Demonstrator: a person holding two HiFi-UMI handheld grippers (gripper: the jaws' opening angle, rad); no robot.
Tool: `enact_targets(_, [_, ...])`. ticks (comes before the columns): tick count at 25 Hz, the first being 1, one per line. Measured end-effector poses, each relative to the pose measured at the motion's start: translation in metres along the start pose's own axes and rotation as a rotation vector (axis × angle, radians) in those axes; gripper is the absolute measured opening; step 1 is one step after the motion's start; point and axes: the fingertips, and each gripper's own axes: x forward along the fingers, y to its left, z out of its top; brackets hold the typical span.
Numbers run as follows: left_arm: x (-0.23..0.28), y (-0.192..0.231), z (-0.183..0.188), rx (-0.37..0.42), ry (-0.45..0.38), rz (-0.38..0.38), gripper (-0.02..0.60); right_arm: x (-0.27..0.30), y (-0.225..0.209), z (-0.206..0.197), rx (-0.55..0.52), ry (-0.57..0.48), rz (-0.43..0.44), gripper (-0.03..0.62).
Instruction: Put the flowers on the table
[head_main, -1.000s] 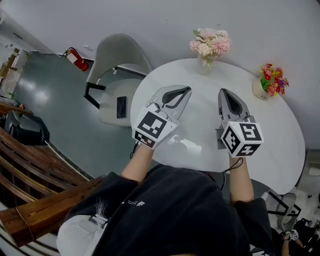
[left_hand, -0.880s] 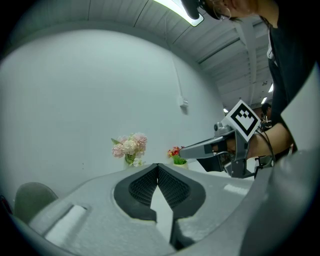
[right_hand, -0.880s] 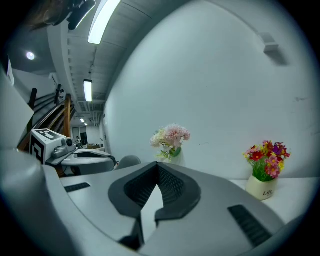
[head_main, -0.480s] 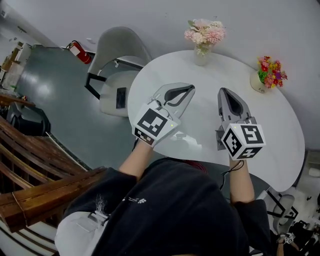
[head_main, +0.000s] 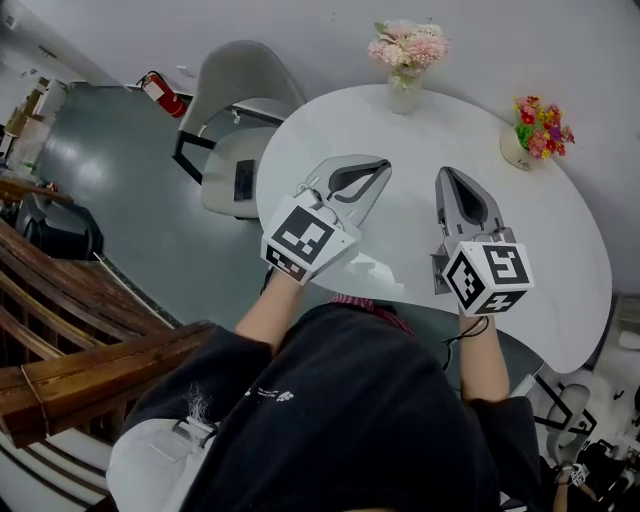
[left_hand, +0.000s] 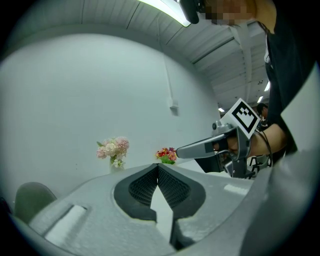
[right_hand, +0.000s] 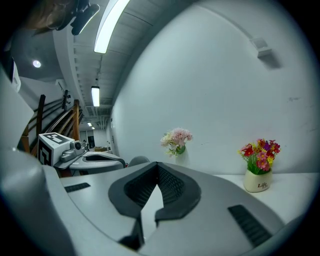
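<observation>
Left tongs (head_main: 384, 165), right tongs (head_main: 443, 174), both clenched empty, two flower pots (head_main: 405, 62) (head_main: 533, 137), one table (head_main: 560, 250)

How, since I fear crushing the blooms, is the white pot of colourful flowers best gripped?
Probably grip the white pot round its body, below the flowers, coming in level from the near side with the nearer right gripper. The pot stands upright on the table, blooms spreading above its rim, sides free. That gripper is shut, so open it first.

The right gripper (right_hand: 157, 164) is seen with jaws closed together on nothing, and beyond it a pink bouquet (right_hand: 176, 139), seemingly in a glass vase, and a white pot of bright flowers (right_hand: 258, 172) are set apart on the desk (right_hand: 297, 182).
</observation>
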Motion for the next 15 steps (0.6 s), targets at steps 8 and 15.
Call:
enact_targets(8, [-0.010, -0.003, 0.004, -0.013, -0.007, -0.001, 0.005, -0.007, 0.007, 0.001, 0.009, -0.001, 0.019, 0.011])
enact_targets(15, [-0.018, -0.002, -0.003, -0.029, 0.012, -0.010, 0.005, -0.005, 0.010, -0.002, 0.005, 0.010, 0.023, 0.011])
